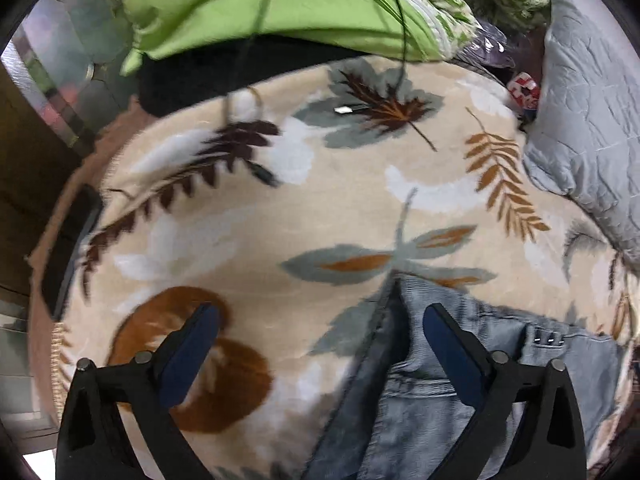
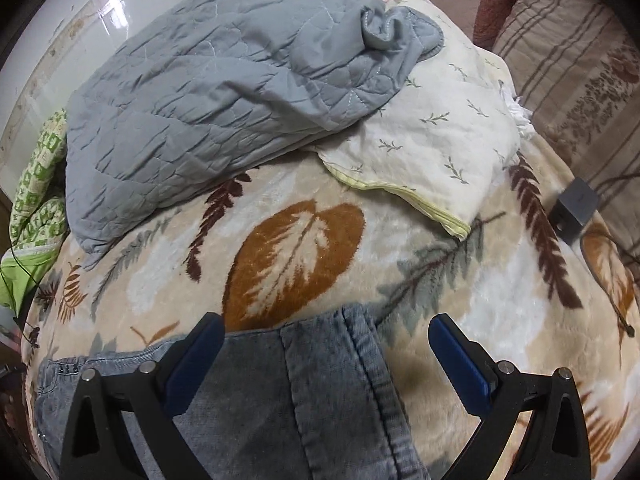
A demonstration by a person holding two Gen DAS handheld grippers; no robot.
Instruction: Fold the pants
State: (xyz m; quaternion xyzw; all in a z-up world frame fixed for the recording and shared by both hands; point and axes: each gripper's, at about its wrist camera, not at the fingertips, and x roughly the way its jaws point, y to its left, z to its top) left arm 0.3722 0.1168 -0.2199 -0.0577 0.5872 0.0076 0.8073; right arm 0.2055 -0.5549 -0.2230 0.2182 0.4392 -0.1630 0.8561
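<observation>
Light blue denim pants (image 1: 432, 392) lie on a cream leaf-patterned blanket (image 1: 280, 208) on a bed. In the left wrist view my left gripper (image 1: 320, 312) hangs open above the waistband corner; the edge of the pants runs between the blue pads (image 1: 452, 356), which do not press on it. In the right wrist view the pants (image 2: 312, 392) end in a hemmed edge near the bottom. My right gripper (image 2: 326, 326) stands open over that edge, with the denim under and between its wide-apart fingers and nothing clamped.
A grey quilt (image 2: 208, 92) and a cream sprig-print pillow (image 2: 436, 140) lie at the far side. Green bedding (image 1: 256, 4) and a black cable (image 1: 400, 40) with its plug sit beyond the pants. A small grey box (image 2: 574, 210) rests on the blanket's right edge.
</observation>
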